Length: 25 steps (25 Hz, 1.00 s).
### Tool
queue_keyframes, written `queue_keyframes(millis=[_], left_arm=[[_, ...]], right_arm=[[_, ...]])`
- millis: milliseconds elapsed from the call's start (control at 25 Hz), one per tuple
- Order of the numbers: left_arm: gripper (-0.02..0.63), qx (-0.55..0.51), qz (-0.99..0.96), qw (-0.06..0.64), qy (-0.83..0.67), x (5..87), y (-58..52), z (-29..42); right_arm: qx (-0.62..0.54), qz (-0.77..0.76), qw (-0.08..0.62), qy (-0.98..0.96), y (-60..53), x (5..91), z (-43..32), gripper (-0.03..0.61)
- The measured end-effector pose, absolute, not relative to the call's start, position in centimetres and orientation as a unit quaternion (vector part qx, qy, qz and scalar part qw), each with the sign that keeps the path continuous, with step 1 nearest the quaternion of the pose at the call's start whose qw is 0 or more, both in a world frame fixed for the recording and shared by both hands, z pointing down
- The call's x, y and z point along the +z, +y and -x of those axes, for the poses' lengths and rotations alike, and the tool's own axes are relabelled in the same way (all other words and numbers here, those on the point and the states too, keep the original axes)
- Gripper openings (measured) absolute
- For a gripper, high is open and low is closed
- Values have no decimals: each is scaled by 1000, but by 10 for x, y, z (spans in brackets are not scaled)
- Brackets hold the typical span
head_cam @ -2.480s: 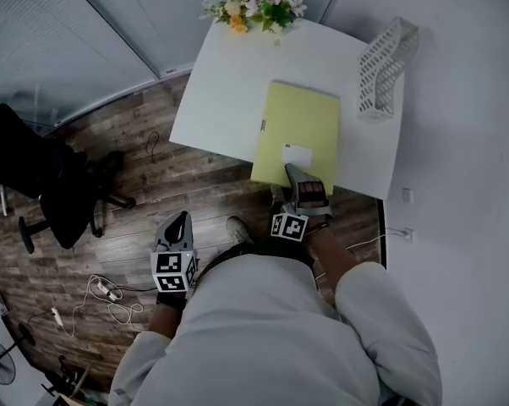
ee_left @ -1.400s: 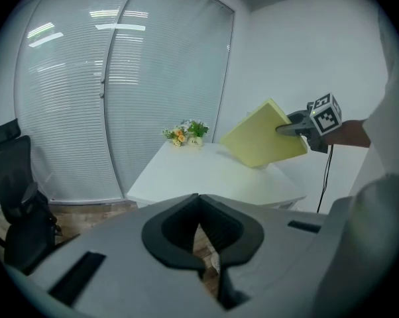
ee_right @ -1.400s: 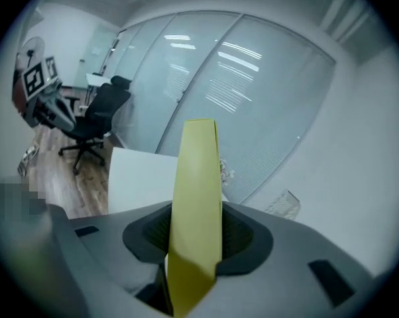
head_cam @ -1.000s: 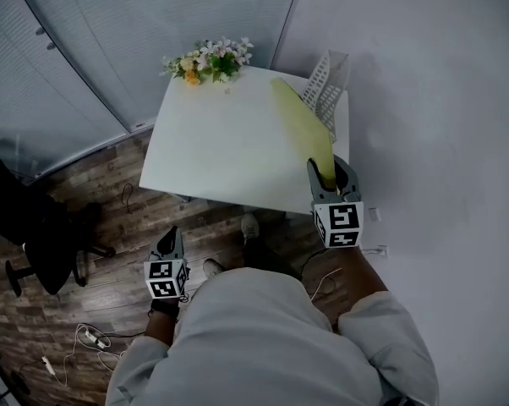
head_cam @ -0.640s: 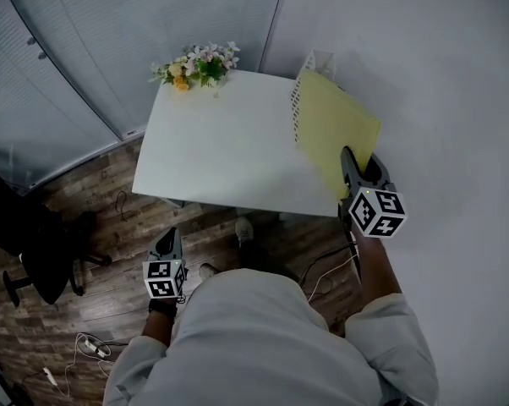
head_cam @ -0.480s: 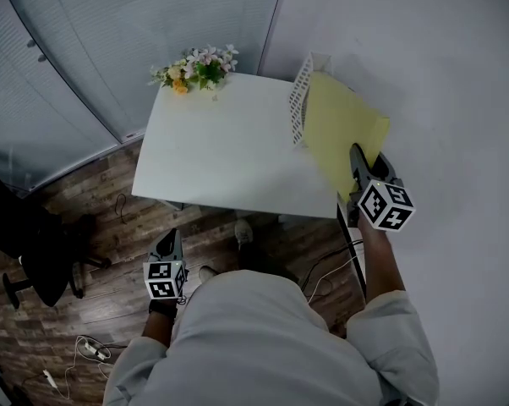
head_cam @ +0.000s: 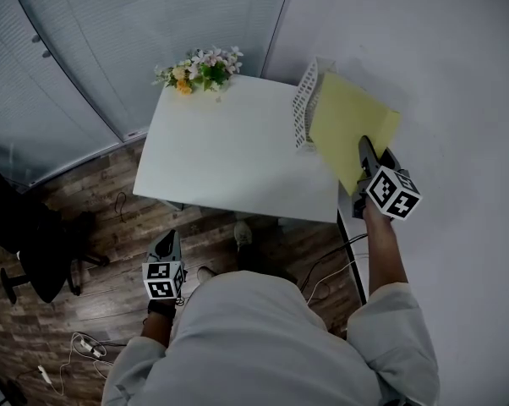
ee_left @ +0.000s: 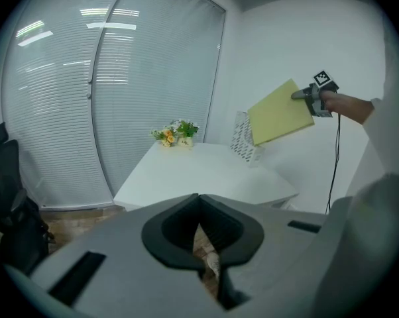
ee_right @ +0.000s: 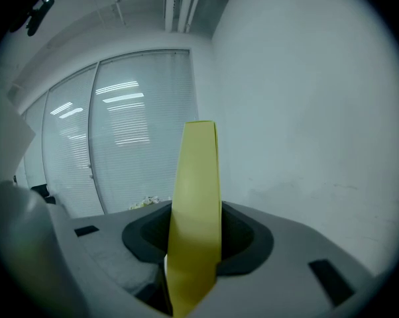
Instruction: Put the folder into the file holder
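The yellow folder [head_cam: 349,125] hangs in the air on edge, just right of the white mesh file holder [head_cam: 304,101] at the table's far right corner. My right gripper [head_cam: 366,152] is shut on the folder's near corner. In the right gripper view the folder [ee_right: 198,177] stands edge-on between the jaws. From the left gripper view the folder [ee_left: 279,114] floats above the file holder [ee_left: 243,138], its lower corner close to the holder's top. My left gripper [head_cam: 165,245] hangs low over the floor, left of the person, its tips together and holding nothing.
A white table [head_cam: 229,155] carries a small bunch of flowers [head_cam: 200,68] at its far left corner. A white wall runs along the right, blinds along the back. A black office chair [head_cam: 26,244] and cables lie on the wooden floor at the left.
The right gripper lifted the folder off the table, carried it right and rolled it onto its edge beside the file holder. The left gripper kept still.
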<state>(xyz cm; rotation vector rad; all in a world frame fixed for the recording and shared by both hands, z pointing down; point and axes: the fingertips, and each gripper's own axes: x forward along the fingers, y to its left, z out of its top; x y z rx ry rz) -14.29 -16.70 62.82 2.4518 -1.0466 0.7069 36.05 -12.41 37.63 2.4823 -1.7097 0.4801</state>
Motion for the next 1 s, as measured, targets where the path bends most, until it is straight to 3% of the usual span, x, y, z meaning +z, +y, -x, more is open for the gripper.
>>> queue_keyframes(millis=[1000], left_arm=[[8,241,-862,217,-390,641,-182,156]], right_arm=[[384,-743,170,-521,-250,382,-436,181]])
